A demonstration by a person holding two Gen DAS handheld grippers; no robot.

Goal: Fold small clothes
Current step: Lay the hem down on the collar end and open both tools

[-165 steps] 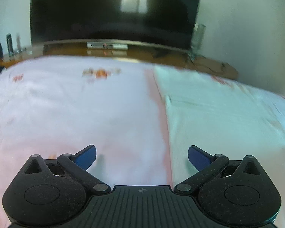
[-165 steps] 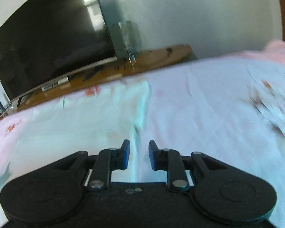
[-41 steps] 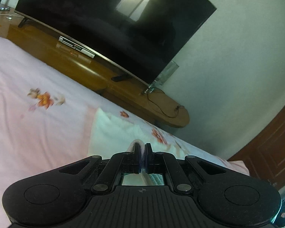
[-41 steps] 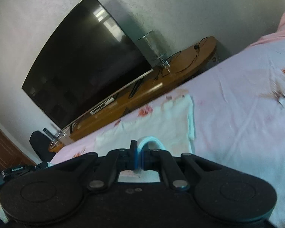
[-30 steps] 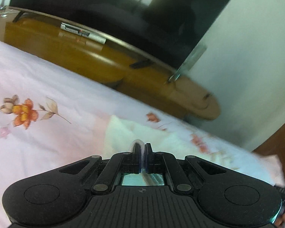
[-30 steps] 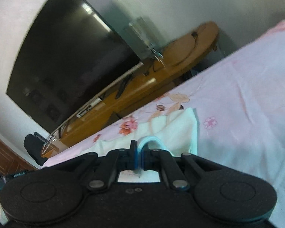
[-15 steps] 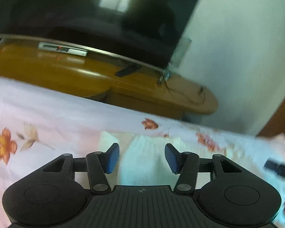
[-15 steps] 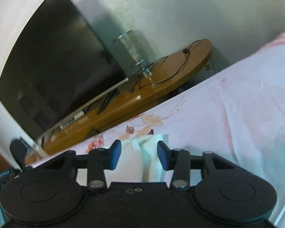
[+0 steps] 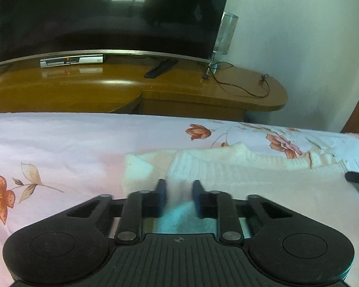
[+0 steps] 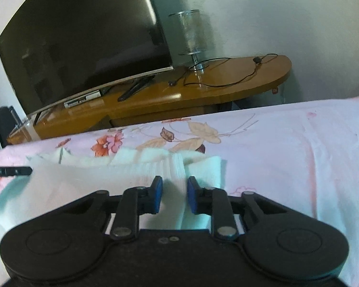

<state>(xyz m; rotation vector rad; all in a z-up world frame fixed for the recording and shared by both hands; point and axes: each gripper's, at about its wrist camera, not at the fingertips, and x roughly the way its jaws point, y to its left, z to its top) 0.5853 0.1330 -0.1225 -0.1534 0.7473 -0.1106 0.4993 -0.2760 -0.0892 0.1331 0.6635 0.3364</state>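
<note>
In the left wrist view, the left gripper (image 9: 178, 192) pointed down over the near left part of one white knit garment (image 9: 263, 181), which lay flat on the pink floral bedsheet (image 9: 59, 148) with its ribbed far edge running across toward the right. The two blue fingers (image 9: 160, 191) were blurred and closing, a gap remaining between them, and the knit showed in that gap beneath them; the pads did not press on it as far as could be seen. At the right edge of this view the tip of the other gripper reached in over the garment's far right part. Beyond the bed stood one wooden TV stand (image 9: 179, 88) carrying one dark television (image 9: 95, 12), one set-top box (image 9: 71, 61), one remote (image 9: 161, 68) and one clear glass stand (with a black cable trailing beside it). In the right wrist view, the right gripper (image 10: 174, 192) sat over the garment's (image 10: 83, 181) right part, near its right edge, where a ribbed fold (image 10: 177, 167) rose just ahead of the fingertips. Its two blue pads (image 10: 157, 191) were also closing with a gap left, cloth lying below and between them but not pinched. The same single television (image 10: 83, 31), stand (image 10: 179, 91) and clear glass stand (image 10: 191, 33) appeared behind, and the left gripper's black tip entered at the left edge.
</note>
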